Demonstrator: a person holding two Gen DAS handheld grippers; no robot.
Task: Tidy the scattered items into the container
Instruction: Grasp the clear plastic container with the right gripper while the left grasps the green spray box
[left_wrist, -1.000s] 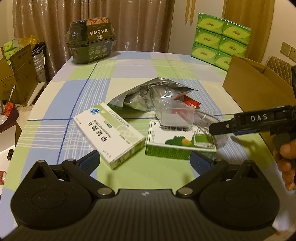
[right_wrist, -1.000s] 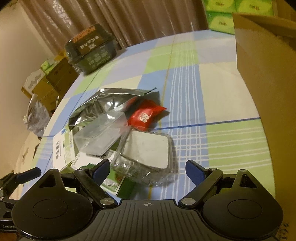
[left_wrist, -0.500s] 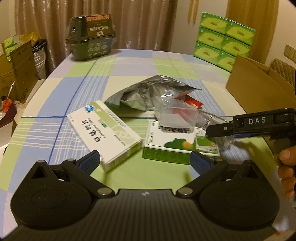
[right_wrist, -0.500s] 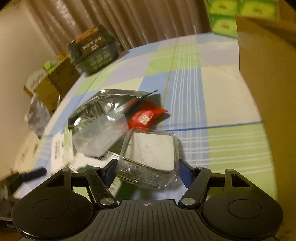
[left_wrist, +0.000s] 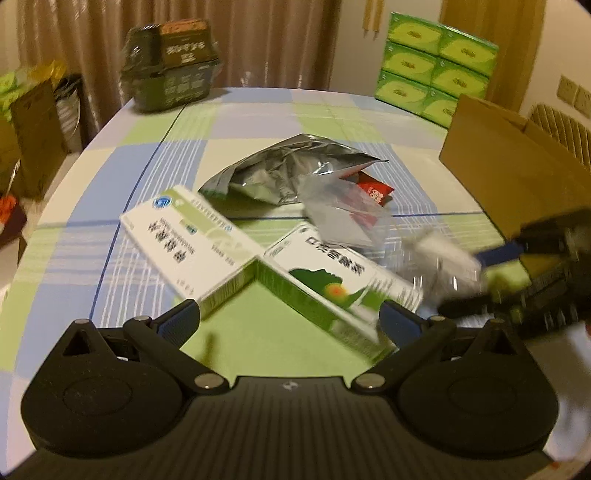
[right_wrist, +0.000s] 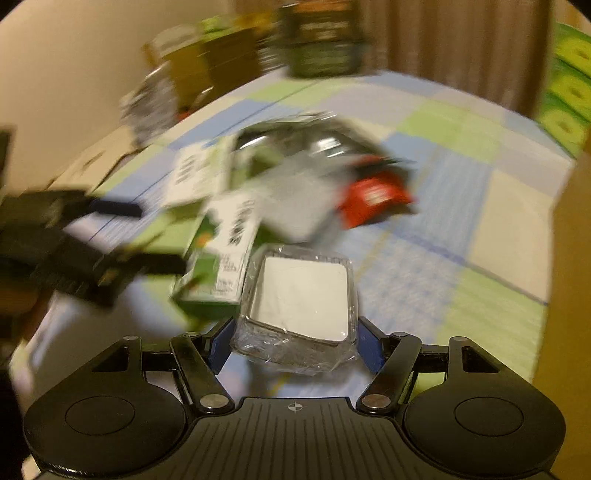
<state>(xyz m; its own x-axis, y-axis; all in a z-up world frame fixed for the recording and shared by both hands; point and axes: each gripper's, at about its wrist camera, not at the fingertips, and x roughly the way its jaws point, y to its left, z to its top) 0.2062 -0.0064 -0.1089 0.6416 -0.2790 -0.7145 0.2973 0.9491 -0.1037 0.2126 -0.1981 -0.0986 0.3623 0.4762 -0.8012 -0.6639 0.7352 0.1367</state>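
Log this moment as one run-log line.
right gripper: shut on clear plastic tub | left gripper: open, empty | cardboard box: awaiting tub

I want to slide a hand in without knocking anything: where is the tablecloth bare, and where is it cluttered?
Bare: the far stretch of tablecloth between the dark green box and the foil bag; also the left side beyond the white medicine box. Crowded: the middle, where foil bag, red packet and both medicine boxes bunch together.
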